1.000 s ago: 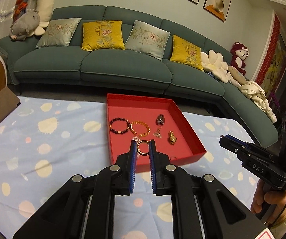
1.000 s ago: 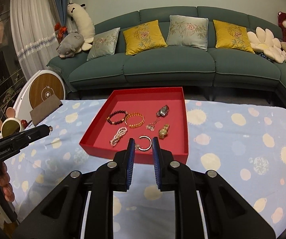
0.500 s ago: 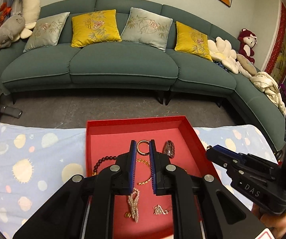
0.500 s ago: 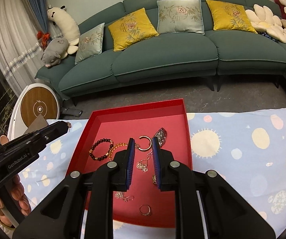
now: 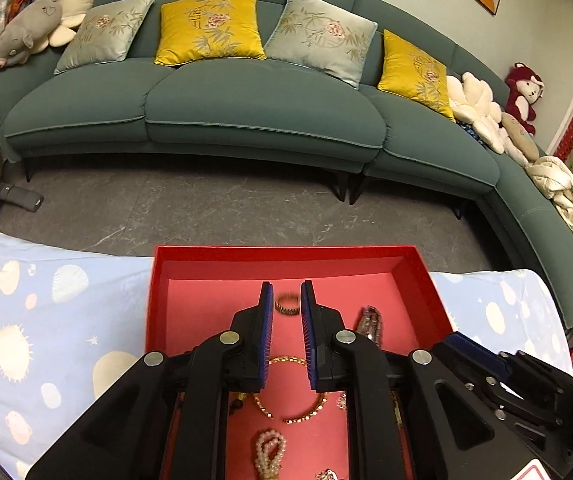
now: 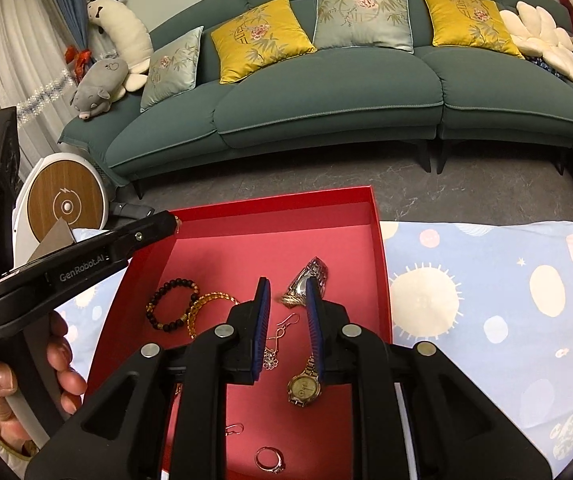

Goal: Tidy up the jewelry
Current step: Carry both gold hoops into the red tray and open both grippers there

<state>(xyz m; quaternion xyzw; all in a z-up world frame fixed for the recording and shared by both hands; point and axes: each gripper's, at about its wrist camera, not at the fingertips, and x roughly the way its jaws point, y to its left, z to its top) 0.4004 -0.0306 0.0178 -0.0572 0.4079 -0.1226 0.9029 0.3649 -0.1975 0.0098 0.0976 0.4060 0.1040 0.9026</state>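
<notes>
A red tray (image 5: 282,250) (image 6: 270,200) lies on the cloth and holds several pieces of jewelry. My left gripper (image 5: 287,292) (image 6: 170,222) hangs over the tray's far half with its jaws opening. A small gold ring (image 5: 287,305) is blurred and tipped between its fingertips, loose from the pads. My right gripper (image 6: 288,288) (image 5: 456,340) is over the tray's right half. An open gold ring (image 6: 292,300) sits blurred and low between its tips, beside a silver watch (image 6: 310,276). Below lie a black bead bracelet (image 6: 170,304), an amber bracelet (image 6: 206,308), a gold watch (image 6: 304,386) and a pearl bracelet (image 5: 268,454).
The tray rests on a light blue cloth (image 6: 486,300) with sun prints. Beyond the cloth's far edge are dark floor and a green sofa (image 5: 266,112) with cushions. A round wood-faced device (image 6: 66,204) stands at the left. A hand (image 6: 2,380) holds the left gripper.
Both grippers moved forward and down, from the tray's near edge to over its inside. The two gold rings, held upright at the fingertips before, now look tipped and blurred. The left jaws stand slightly wider.
</notes>
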